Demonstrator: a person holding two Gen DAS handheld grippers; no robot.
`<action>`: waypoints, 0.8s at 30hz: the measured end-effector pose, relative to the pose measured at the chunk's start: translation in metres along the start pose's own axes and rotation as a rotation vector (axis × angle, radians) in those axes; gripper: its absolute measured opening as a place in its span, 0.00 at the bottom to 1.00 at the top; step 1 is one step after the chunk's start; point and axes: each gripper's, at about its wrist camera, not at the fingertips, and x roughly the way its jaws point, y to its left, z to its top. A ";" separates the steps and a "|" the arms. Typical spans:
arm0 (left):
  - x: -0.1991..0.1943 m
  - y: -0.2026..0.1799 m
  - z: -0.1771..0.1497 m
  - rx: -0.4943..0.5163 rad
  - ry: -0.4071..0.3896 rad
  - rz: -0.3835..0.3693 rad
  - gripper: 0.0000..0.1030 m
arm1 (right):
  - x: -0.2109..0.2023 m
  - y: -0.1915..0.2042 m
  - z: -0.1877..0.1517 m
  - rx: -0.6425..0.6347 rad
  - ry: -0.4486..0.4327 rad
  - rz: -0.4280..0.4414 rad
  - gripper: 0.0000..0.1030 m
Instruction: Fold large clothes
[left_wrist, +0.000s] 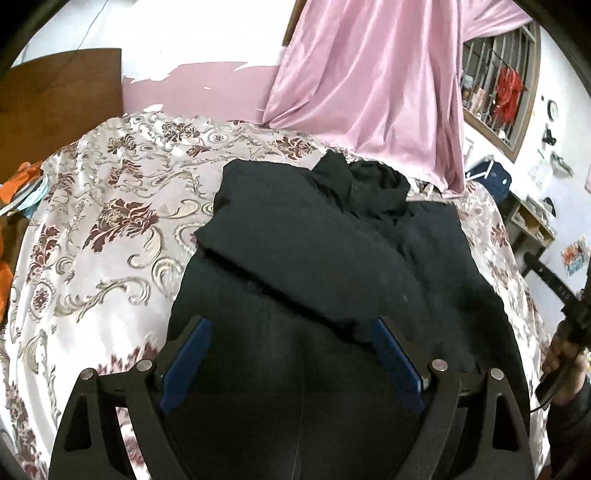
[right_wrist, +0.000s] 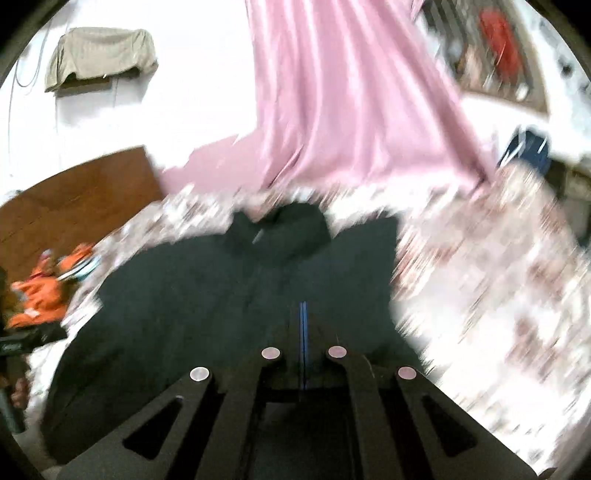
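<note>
Dark garment (left_wrist: 332, 258): spread on bed with floral bedspread (left_wrist: 110, 206), collar end toward the far edge, one panel folded diagonally over the body.
Pink curtain (left_wrist: 369, 81): hanging beyond the garment's collar, hem touching the bedspread.
Wooden headboard (left_wrist: 59, 96): far left of the garment.
Orange cloth (right_wrist: 40, 295): left of the garment, at the bed's edge.
Barred window (left_wrist: 495, 92), navy bag (left_wrist: 491, 177): right of the garment.
Left hand-held gripper (left_wrist: 291, 354): jaws spread wide over the garment's near part, nothing gripped.
Right hand-held gripper (right_wrist: 303, 332): pads pressed together, over the garment; fabric pinched or not, cannot tell through blur.
</note>
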 end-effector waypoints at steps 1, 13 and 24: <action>0.003 -0.001 0.003 -0.009 -0.002 -0.001 0.86 | 0.000 -0.006 0.006 0.007 -0.009 -0.006 0.01; 0.048 -0.015 0.029 0.094 -0.037 0.049 0.86 | 0.060 -0.015 -0.057 0.136 0.386 0.160 0.65; 0.072 -0.037 0.043 0.184 -0.045 0.016 0.86 | 0.057 0.006 -0.049 0.014 0.301 0.048 0.01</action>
